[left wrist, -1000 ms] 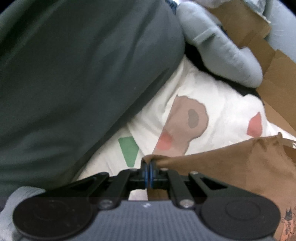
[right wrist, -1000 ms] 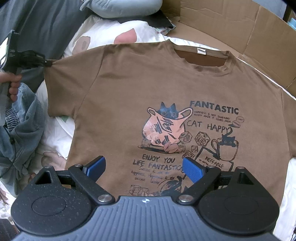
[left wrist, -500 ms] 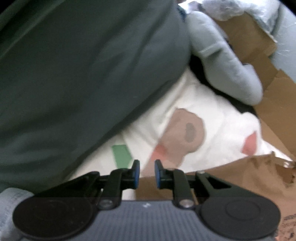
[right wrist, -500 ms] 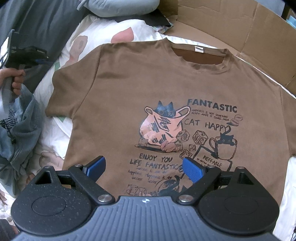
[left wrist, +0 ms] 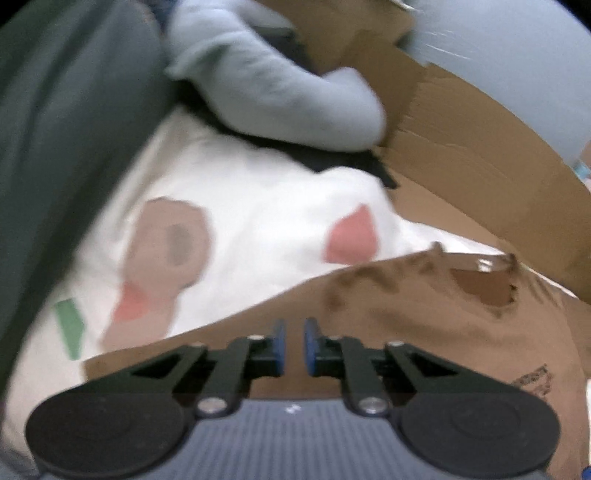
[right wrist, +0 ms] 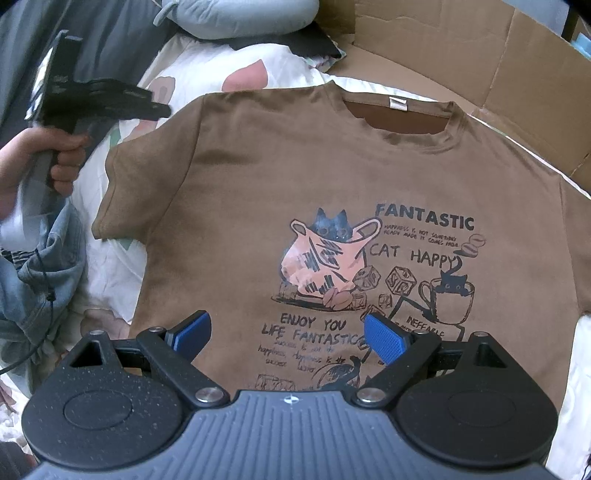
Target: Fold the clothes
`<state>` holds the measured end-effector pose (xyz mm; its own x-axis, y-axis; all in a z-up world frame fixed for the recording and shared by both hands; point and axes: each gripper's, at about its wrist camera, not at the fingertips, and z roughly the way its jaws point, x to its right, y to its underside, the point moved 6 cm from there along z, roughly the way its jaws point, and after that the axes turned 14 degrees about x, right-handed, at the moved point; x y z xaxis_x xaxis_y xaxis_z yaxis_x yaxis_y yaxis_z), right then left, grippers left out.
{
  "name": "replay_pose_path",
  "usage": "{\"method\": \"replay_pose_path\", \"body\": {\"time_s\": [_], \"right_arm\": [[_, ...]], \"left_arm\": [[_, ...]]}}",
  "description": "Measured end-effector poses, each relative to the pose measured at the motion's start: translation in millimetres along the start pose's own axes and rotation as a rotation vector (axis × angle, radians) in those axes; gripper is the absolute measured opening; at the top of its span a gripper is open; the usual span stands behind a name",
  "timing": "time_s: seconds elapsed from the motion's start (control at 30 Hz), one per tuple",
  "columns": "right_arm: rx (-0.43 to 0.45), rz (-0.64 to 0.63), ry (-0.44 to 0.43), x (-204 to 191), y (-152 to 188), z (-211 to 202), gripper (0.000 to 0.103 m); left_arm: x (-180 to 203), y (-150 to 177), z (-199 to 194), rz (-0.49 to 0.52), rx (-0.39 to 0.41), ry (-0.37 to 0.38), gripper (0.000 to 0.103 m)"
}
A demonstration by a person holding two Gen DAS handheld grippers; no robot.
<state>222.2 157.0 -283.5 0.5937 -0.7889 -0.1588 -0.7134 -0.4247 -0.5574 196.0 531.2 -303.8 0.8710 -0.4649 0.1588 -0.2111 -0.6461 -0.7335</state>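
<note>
Bedding: white sheet with pink, tan and green patches [right wrist: 122, 273], partly covered. Flattened brown cardboard panels [right wrist: 461, 55] lie along the far side.

Hard to read:
- The left wrist view is smeared by blur, so the shirt's collar and print show there only as dark smudges.
- The bottom of the shirt is hidden behind the right gripper's body, and its right sleeve is cut off at the frame edge.
- The lowest lines of small printed script are too fine to read.
- A dark grey-green fabric mass [left wrist: 55, 147] and a pale grey padded roll [right wrist: 236, 14] are both cropped, and what they are cannot be told.
- A crumpled blue denim garment [right wrist: 44, 266] is only partly in view.

Task item: brown short-sleeved cotton T-shirt [right wrist: 258, 166], spread flat and face up on the sheet with its collar towards the cardboard. A white neck label shows. The print has a cat in a pink bag, dice and a cup, with the words "FANTASTIC", "CAT HAPPY" and "ENJOY YOU LIFE FANTASTIC".

Grippers:
- Right gripper [right wrist: 286, 332]: blue pads set wide apart and empty, poised over the lower part of the print.
- Left gripper [left wrist: 293, 339]: held in a bare hand [right wrist: 37, 166] over the shirt's shoulder edge by the left sleeve. Its jaws have just been closing, down to a thin slit with nothing between them.
</note>
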Motion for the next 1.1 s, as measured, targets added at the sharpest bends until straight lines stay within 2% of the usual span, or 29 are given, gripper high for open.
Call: {"method": "replay_pose_path", "body": {"time_s": [0.13, 0.23, 0.37, 0.47, 0.53, 0.7, 0.9, 0.93, 1.0, 1.07, 1.1], "right_arm": [[0.023, -0.012, 0.012, 2, -2, 4, 0.094], [0.028, -0.018, 0.024, 2, -6, 7, 0.094], [0.055, -0.024, 0.013, -2, -14, 5, 0.094], [0.079, -0.036, 0.029, 2, -18, 8, 0.094], [0.096, -0.01, 0.041, 8, -23, 15, 0.093], [0.204, 0.021, 0.034, 17, -57, 34, 0.091], [0.293, 0.038, -0.001, 25, -105, 76, 0.07], [0.297, 0.04, -0.01, 25, -111, 84, 0.065], [0.302, 0.044, -0.027, 25, -124, 102, 0.061], [0.293, 0.032, -0.033, 22, -132, 117, 0.05], [0.288, 0.022, -0.035, 20, -136, 124, 0.047]], "left_arm": [[21, 0, 21, 0.032, 0.001, 0.045, 0.004], [24, 1, 35, 0.059, -0.007, 0.034, 0.003], [8, -1, 52, 0.076, -0.004, -0.038, 0.001], [-3, 2, 60, 0.054, -0.009, -0.025, 0.001], [-2, 3, 61, 0.086, -0.003, -0.022, 0.002], [-6, 1, 54, 0.061, 0.013, -0.014, 0.002], [-9, -7, 35, 0.038, 0.064, 0.011, 0.001], [-9, -7, 34, 0.037, 0.063, 0.017, 0.001], [-10, -6, 34, 0.036, 0.061, 0.027, 0.001], [-10, -6, 33, 0.043, 0.067, 0.029, 0.001], [-9, -7, 33, 0.039, 0.071, 0.035, 0.001]]}}
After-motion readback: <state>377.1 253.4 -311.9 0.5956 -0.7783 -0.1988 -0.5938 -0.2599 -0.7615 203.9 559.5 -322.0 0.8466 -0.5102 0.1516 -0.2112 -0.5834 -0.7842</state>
